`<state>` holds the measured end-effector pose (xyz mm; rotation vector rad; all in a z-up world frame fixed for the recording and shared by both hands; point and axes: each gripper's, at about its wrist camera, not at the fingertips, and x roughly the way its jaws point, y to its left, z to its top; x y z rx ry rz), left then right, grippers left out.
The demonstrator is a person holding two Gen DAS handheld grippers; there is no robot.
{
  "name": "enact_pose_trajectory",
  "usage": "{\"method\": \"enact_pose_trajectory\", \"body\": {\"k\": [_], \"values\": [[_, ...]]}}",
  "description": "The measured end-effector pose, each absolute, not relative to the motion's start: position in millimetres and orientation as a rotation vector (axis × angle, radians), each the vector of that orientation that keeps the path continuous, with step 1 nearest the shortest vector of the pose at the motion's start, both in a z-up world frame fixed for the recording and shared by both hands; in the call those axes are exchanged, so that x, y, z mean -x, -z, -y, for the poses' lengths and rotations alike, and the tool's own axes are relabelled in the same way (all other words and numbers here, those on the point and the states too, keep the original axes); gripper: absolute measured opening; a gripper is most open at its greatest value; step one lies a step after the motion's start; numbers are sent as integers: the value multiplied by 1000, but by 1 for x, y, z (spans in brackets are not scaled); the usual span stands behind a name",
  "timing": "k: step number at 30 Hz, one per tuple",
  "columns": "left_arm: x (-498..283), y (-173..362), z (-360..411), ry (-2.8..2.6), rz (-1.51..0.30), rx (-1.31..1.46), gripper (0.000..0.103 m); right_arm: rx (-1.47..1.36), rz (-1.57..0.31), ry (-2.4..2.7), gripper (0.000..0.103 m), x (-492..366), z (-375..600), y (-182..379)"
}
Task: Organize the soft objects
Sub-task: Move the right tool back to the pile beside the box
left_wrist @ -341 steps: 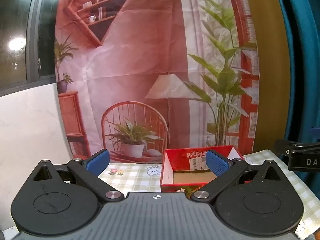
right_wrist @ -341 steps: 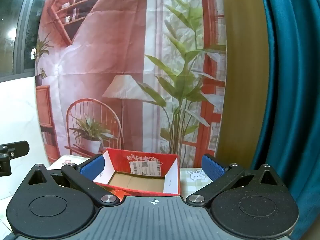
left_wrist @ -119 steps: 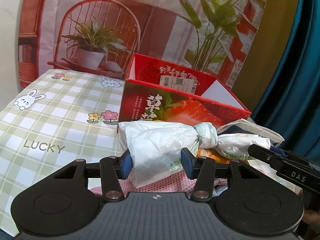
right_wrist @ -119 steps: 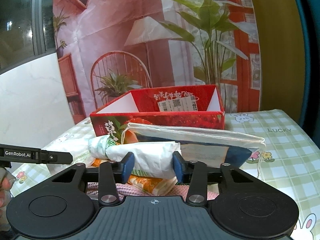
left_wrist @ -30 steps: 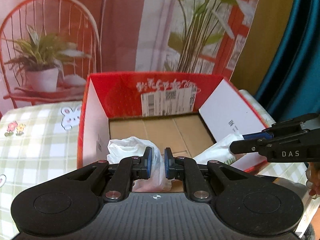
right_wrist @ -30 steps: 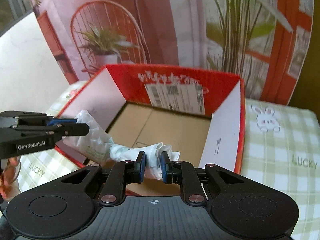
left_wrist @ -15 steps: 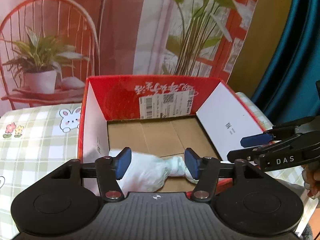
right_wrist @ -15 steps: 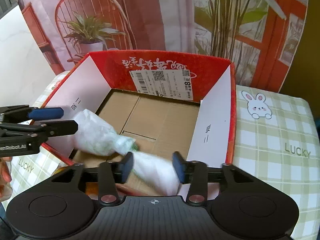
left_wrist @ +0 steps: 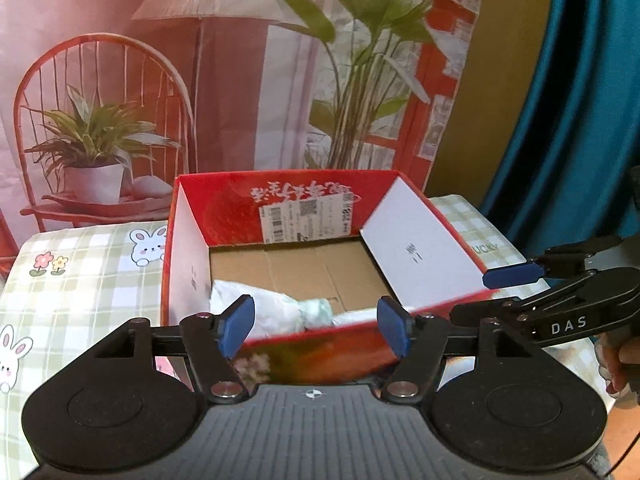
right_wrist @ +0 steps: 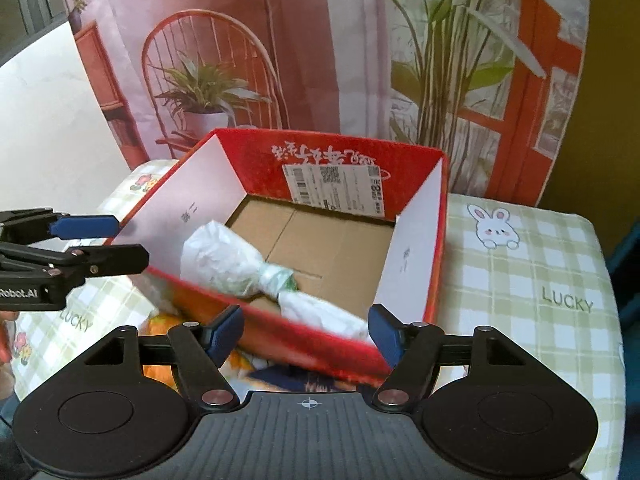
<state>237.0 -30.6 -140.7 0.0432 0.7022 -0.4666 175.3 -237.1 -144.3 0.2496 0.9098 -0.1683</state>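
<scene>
- The white bag, knotted at its middle, lies on the cardboard floor of the red box, along the near wall, one end toward the left wall.
- Left gripper: jaws released and just been opening; they stand apart above the near wall with nothing clamped, the bag beyond them at 12 o'clock.
- Right gripper: jaws likewise released and just been opening, empty, over the near wall.
- The box stands on a checked desk; more soft items, blurred, lie before its near wall.
</scene>
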Motion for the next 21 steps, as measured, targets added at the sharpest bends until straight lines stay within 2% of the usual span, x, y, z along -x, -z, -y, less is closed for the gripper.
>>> {"method": "enact_pose_trajectory", "body": {"k": [9, 21], "values": [[-186, 147, 29, 466, -695, -36, 70, -225, -840, 166, 65, -120, 210, 136], [-129, 162, 14, 387, -625, 56, 70, -211, -545, 207, 65, -39, 159, 133]]}}
